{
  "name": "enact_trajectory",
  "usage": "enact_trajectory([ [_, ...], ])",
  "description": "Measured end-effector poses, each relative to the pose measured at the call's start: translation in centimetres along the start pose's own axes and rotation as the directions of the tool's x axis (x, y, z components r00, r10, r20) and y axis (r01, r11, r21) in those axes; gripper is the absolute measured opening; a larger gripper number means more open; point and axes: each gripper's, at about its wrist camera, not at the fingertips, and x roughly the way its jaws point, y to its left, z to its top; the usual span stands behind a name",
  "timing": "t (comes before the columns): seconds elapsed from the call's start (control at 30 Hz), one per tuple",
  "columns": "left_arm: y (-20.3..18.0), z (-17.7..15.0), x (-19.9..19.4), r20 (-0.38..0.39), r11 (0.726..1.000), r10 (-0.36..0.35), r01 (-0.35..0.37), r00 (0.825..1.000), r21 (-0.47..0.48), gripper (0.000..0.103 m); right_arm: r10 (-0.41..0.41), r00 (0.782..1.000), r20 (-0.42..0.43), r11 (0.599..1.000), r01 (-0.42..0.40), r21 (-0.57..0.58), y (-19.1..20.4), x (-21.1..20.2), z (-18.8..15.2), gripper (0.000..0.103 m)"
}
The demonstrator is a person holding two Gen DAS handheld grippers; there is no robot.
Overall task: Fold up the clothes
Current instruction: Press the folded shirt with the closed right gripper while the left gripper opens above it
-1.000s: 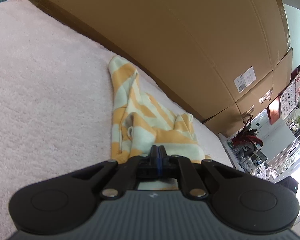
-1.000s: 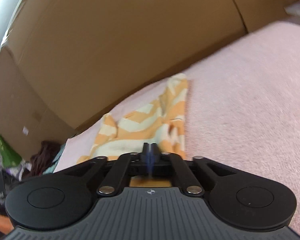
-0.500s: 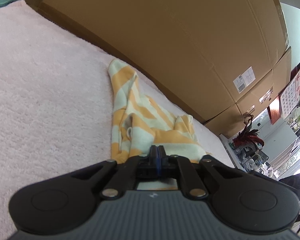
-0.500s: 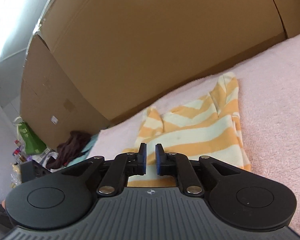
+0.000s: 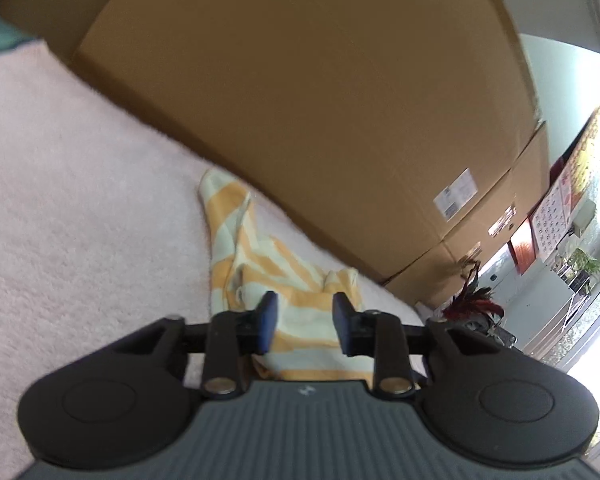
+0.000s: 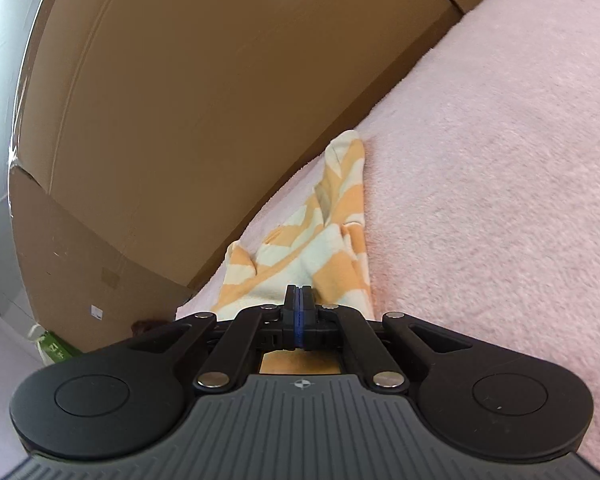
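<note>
An orange and cream striped garment [image 5: 268, 276] lies bunched on a pink fuzzy cover [image 5: 80, 220], close to the cardboard boxes. My left gripper [image 5: 305, 322] is open, its two blue-padded fingers spread above the garment's near edge, holding nothing. In the right wrist view the same garment [image 6: 324, 240] lies just ahead of my right gripper [image 6: 299, 304], whose fingers are pressed together; whether cloth is pinched between them is hidden.
Large cardboard boxes [image 5: 320, 100] stand along the far edge of the cover, and also show in the right wrist view [image 6: 180, 100]. The pink cover [image 6: 500, 180] spreads wide to the right. A shelf with clutter and a calendar [image 5: 556, 220] are far right.
My left gripper has opened and let the garment go. My right gripper opened slightly half a second ago and has closed again, moving nearer to the garment.
</note>
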Motion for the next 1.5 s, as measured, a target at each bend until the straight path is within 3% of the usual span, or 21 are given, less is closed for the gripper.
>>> enact_trajectory([
  [0.07,-1.4,-0.6,-1.7,0.021,0.996,-0.070,0.069,0.997,0.056,0.043,0.006,1.000,0.013,0.999,-0.005,-0.034,0.0,-0.9,-0.6,0.000],
  [0.13,-2.6,-1.5,-1.8,-0.031,0.990,-0.132,0.134,0.991,0.055,0.047,0.003,1.000,0.026,0.999,-0.001,-0.046,0.1,-1.3,-1.0,0.000],
  [0.2,-3.8,-2.4,-0.8,-0.085,0.991,-0.062,0.072,0.994,0.113,0.049,-0.013,0.999,0.038,0.998,0.016,-0.064,0.6,-1.3,-1.2,0.000],
  [0.3,-3.0,-2.7,0.0,-0.107,0.995,0.017,-0.007,0.994,0.096,0.026,-0.051,0.997,0.061,0.988,0.059,-0.145,1.7,-1.5,-1.8,0.000],
  [0.33,-2.3,-2.3,0.2,-0.124,0.998,0.032,-0.026,0.992,0.054,0.013,-0.062,0.996,0.070,0.981,0.074,-0.180,2.1,-1.7,-2.2,0.000],
  [0.37,-1.4,-1.8,0.3,-0.144,0.999,0.038,-0.037,0.989,0.006,0.008,-0.070,0.994,0.083,0.971,0.087,-0.224,2.5,-2.1,-2.6,0.000],
  [0.43,-0.3,-1.0,1.0,-0.183,0.999,-0.001,-0.006,0.983,-0.036,0.008,-0.081,0.991,0.110,0.944,0.112,-0.311,3.1,-3.0,-3.5,0.000],
  [0.47,-0.2,-0.9,1.2,-0.188,1.000,-0.007,0.005,0.982,-0.014,0.008,-0.089,0.989,0.121,0.930,0.126,-0.346,3.4,-3.2,-3.9,0.000],
  [0.63,-1.4,-0.9,0.6,-0.185,0.999,0.035,-0.033,0.982,0.015,0.007,-0.110,0.986,0.126,0.907,0.151,-0.393,3.8,-2.9,-3.8,0.000],
  [0.7,-2.2,-0.6,-0.4,-0.156,0.999,0.041,-0.038,0.987,0.025,0.013,-0.112,0.988,0.105,0.921,0.143,-0.361,4.1,-2.6,-2.5,0.001],
  [0.77,-4.0,0.0,-0.7,-0.091,0.992,0.076,-0.066,0.993,0.106,0.041,-0.108,0.988,0.114,0.920,0.143,-0.364,4.9,-2.5,-1.4,0.011],
  [0.87,-5.9,0.7,1.0,-0.054,0.981,0.075,-0.064,0.996,0.185,0.053,-0.086,0.991,0.107,0.909,0.122,-0.398,6.5,-0.6,0.0,0.011],
  [1.0,-5.2,0.2,5.6,-0.119,0.958,0.205,-0.173,0.972,0.230,0.051,-0.134,0.990,0.039,0.917,0.139,-0.374,6.2,3.5,1.4,0.011],
  [1.07,-4.1,-0.1,5.9,-0.118,0.948,0.231,-0.196,0.966,0.251,0.050,-0.160,0.987,0.029,0.925,0.161,-0.344,4.7,4.5,1.8,0.009],
  [1.1,-3.6,0.1,5.7,-0.121,0.956,0.217,-0.185,0.969,0.230,0.049,-0.150,0.989,0.014,0.946,0.147,-0.289,3.6,4.5,2.2,0.000],
  [1.2,-3.2,0.1,5.5,-0.119,0.962,0.211,-0.184,0.970,0.202,0.048,-0.096,0.995,-0.003,0.987,0.095,-0.132,1.2,3.7,3.0,0.000],
  [1.33,-3.7,-0.2,5.5,-0.107,0.954,0.236,-0.209,0.966,0.217,0.048,-0.156,0.987,0.032,0.961,0.159,-0.224,3.1,3.6,2.2,0.000],
  [1.5,-3.8,-0.3,5.3,-0.098,0.954,0.241,-0.217,0.966,0.209,0.048,-0.095,0.995,0.014,0.988,0.096,-0.122,1.4,3.3,2.7,0.000],
])
